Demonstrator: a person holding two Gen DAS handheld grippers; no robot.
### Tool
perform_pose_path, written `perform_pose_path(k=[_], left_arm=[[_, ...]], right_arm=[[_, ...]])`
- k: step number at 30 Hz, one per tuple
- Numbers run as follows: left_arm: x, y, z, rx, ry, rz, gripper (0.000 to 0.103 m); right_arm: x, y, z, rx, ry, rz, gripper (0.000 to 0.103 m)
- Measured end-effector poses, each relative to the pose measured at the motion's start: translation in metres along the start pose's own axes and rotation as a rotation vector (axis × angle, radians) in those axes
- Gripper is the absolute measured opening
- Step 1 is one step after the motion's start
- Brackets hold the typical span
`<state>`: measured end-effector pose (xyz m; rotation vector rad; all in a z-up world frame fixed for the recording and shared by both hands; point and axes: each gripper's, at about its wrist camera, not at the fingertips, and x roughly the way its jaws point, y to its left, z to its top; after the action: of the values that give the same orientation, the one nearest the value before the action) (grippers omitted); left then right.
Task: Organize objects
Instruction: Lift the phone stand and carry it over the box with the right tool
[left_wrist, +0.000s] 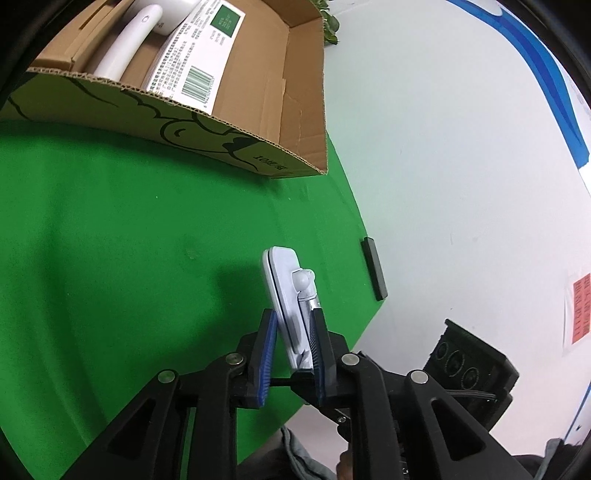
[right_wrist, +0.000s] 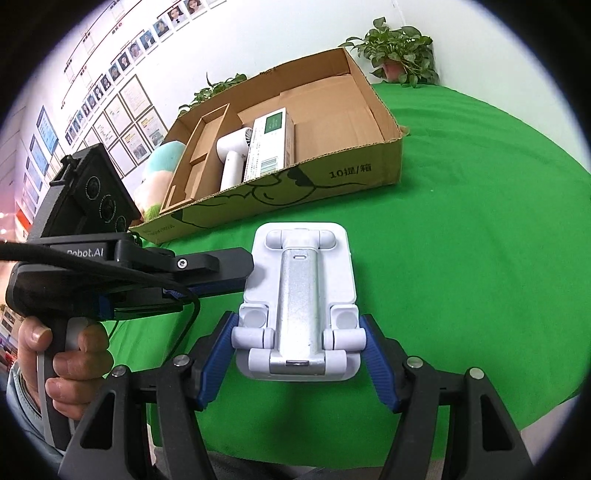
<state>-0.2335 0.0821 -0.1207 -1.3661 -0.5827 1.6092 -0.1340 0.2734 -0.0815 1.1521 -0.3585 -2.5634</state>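
Observation:
A white folding phone stand (right_wrist: 299, 302) with a silver metal arm is held flat above the green table. My left gripper (left_wrist: 293, 325) is shut on the stand (left_wrist: 291, 295), clamping its edge; it reaches in from the left in the right wrist view (right_wrist: 236, 273). My right gripper (right_wrist: 299, 332) has its blue pads either side of the stand's near end, close to its hinges; contact is unclear. A cardboard box (right_wrist: 354, 173) lies beyond, holding a white hair dryer (right_wrist: 231, 162) and a white labelled carton (right_wrist: 269, 144). Both show in the left wrist view (left_wrist: 129, 44) (left_wrist: 199, 51).
The green cloth (right_wrist: 461, 258) covers the table. A plush toy (right_wrist: 162, 173) lies left of the box. Potted plants (right_wrist: 399, 51) stand behind it. A small black block (left_wrist: 375, 267) sits at the cloth's edge. White floor (left_wrist: 461, 166) lies beyond the table.

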Motion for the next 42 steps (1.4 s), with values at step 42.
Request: perform_pose_path(k=[42], left_arm=[[-0.078,-0.155,0.124,0.455,-0.187,0.144,0.011]], right_arm=[[-0.035,0.060,0.123,-0.305,-0.358,-0.128,0.065]])
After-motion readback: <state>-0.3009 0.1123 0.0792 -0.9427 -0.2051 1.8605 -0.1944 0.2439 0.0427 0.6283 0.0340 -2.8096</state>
